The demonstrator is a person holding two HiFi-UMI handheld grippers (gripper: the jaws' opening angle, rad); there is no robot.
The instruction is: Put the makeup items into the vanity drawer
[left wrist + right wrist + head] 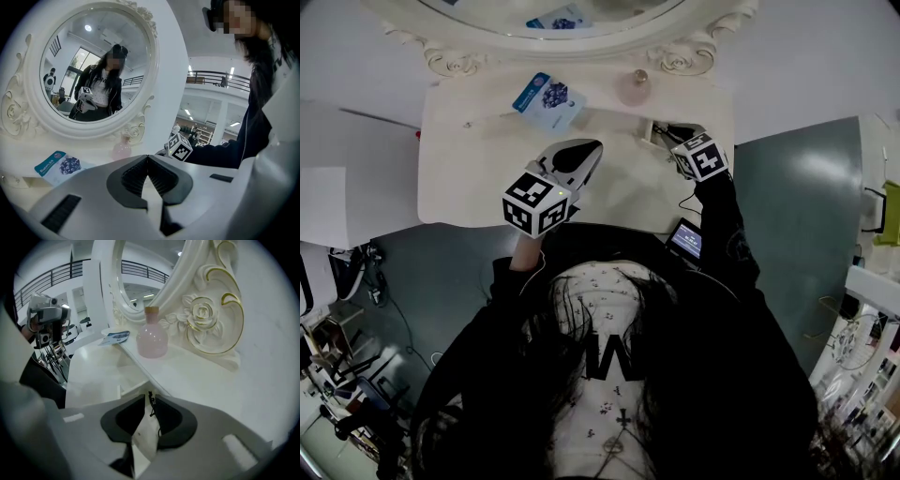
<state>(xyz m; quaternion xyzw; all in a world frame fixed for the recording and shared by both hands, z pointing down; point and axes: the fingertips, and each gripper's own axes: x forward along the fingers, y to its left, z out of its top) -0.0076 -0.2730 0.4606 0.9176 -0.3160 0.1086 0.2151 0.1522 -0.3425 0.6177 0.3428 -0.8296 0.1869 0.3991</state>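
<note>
On the white vanity top (478, 178) a blue sachet (548, 97) lies near the back, and a pink round bottle (636, 86) stands by the mirror base. My left gripper (592, 145) hovers over the middle of the top, shut with nothing in it; its jaws meet at the tips (147, 158). At the right, in front of the bottle (152, 338), my right gripper (662, 129) sits low. Its jaws (150, 398) are closed on a thin black piece that I cannot identify. A small pale box edge (645, 130), perhaps the drawer, shows just left of it.
The oval mirror (553, 19) with its carved frame rises at the back edge. A small screen device (686, 239) on a cable hangs at the table's front right. The person's body fills the near side. Teal floor (797, 206) lies to the right.
</note>
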